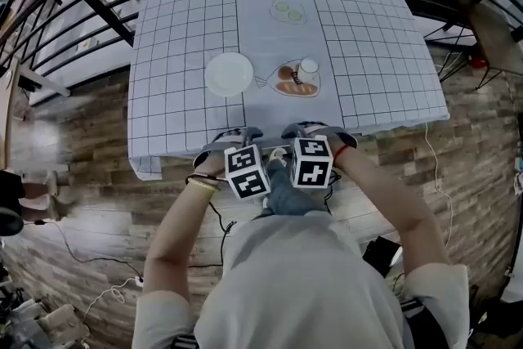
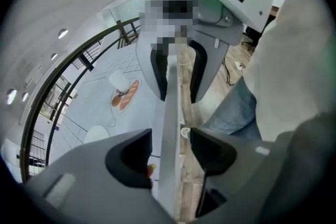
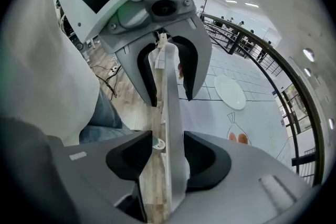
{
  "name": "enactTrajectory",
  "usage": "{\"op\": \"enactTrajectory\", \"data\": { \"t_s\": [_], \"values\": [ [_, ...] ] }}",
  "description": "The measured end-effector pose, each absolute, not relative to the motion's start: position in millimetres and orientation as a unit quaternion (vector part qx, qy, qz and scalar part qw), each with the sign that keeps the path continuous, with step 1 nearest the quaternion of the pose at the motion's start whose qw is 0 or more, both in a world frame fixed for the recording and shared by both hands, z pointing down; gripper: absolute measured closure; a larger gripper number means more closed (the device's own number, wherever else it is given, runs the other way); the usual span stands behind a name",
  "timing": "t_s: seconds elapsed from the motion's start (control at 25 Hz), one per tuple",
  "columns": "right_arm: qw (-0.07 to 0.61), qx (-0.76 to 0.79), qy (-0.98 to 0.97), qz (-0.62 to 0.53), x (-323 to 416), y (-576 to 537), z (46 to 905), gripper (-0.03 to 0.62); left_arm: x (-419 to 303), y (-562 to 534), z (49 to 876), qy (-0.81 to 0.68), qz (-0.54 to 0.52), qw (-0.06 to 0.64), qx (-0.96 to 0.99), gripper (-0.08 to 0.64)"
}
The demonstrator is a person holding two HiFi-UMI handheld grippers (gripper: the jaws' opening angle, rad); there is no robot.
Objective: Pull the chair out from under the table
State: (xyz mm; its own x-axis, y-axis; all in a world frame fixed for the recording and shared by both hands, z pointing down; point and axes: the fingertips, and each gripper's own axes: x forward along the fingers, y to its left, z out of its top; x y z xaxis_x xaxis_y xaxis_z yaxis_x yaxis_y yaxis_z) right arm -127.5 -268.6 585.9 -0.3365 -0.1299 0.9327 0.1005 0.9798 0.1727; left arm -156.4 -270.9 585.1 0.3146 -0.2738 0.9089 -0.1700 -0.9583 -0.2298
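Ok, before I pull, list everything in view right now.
Grid-lined white tablecloth: one, white, centre of the head view.
Thin grey chair back rail: one, grey, along the cloth's near edge, between both grippers' jaws.
Round white plate: one, white, near-left on the cloth.
Brown bread pieces: two, brown, mid-cloth beside a white cup.
Pale green round pieces: two, far centre.
Black metal railing: one, black, beyond the cloth.
Wood-plank floor: brown, all round.
Left gripper: one, grey, open, astride the rail.
Right gripper: one, grey, open, astride the rail.
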Motion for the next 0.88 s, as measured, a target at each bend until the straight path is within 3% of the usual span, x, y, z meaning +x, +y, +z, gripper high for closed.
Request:
{"op": "enactTrajectory", "data": {
  "t_s": [0.6,0.72,0.88],
  "values": [
    [0.624,-0.033,-0.774,-0.102,-130.3,-277.4,620.6,0.414,-158.3,-274.9,626.1,0.091,-0.618,0.058,-0.778,0.351],
    [0.626,-0.027,-0.771,-0.117,-130.1,-282.6,626.7,0.473,-158.0,-274.6,632.3,0.084,-0.624,0.058,-0.775,0.359],
    [0.633,-0.032,-0.765,-0.119,-126.9,-282.6,636.5,0.482,-157.7,-275.9,638.7,0.080,-0.628,0.057,-0.772,0.379]
  ]
}}
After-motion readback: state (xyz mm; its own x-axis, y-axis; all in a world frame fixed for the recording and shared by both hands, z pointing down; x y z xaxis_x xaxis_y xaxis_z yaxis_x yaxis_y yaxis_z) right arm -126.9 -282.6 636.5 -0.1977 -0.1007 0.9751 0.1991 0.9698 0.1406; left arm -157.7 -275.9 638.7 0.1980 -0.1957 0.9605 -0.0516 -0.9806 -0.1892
